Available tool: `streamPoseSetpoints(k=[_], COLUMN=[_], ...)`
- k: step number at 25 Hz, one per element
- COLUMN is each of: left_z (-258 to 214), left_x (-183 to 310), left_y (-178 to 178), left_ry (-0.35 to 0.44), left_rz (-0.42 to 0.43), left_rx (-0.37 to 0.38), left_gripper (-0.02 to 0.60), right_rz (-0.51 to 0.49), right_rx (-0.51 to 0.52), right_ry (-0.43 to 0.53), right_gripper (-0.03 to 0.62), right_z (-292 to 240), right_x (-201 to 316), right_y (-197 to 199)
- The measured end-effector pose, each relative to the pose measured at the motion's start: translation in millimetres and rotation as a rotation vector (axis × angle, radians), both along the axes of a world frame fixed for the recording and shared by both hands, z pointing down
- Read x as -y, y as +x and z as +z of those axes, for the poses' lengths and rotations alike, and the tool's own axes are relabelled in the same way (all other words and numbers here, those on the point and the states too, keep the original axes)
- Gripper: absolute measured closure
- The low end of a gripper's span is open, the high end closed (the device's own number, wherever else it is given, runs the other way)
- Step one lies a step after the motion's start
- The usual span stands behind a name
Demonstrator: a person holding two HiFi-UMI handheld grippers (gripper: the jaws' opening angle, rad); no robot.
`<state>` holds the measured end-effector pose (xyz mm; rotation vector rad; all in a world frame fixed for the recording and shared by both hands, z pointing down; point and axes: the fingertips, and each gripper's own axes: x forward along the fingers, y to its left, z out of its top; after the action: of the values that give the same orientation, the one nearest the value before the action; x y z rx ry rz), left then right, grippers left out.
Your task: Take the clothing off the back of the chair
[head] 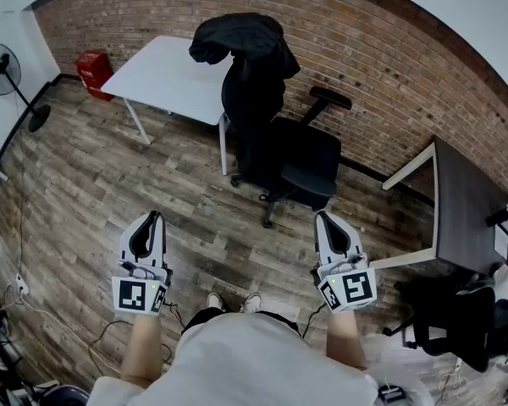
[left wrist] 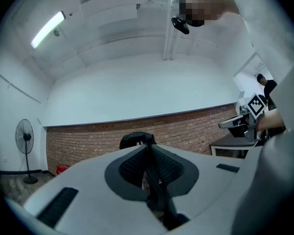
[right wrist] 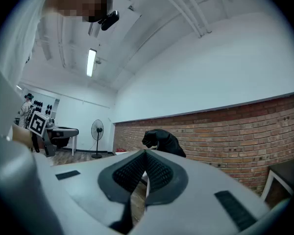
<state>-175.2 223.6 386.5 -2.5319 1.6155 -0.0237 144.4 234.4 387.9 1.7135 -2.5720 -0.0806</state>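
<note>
My left gripper (head: 153, 220) and right gripper (head: 323, 219) point level just in front of me. Both are clenched on nothing, since I stand well short of the chair (head: 298, 161) and have nothing within reach. The black clothing (head: 241, 49) drapes over the top of the chair's back, bunched toward the white table (head: 165, 79) behind the chair. It may be hooked on a headrest; I can't quite tell. I judge I must close in on the chair and part my jaws first.

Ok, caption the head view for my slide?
Black jacket draped over black office chair; left gripper and right gripper shut, short of it.
</note>
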Motion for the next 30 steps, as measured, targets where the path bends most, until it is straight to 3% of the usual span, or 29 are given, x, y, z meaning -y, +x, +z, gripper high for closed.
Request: streamPoseSetpoints(k=[10,15,23,30], left_z=[-0.5,-2.5,4.9,22.9], left_x=[7.0,7.7,9.1,53.5], left_y=[3.4,12.5,18.4,29.9], left_ry=[-0.007,-0.01,-0.014,-0.044], left_rz=[-0.008,-0.011,-0.022,0.021], left_rx=[-0.002,0.016,0.016,-0.008], left_gripper=[0.534,0.534,0.534,0.534], right_rz=[-0.015,-0.087,-0.131,-0.107], right_rx=[-0.002,0.081,0.026,0.002], right_ry=[-0.014,-0.064,-0.109,-0.137], right_gripper=[0.574,0.574,0.572,0.572], right_z=[3.7,17.7,37.6,46.6], right_x=[8.8,12.0,10.6,39.7], right_y=[1.6,5.4,3.9,5.5])
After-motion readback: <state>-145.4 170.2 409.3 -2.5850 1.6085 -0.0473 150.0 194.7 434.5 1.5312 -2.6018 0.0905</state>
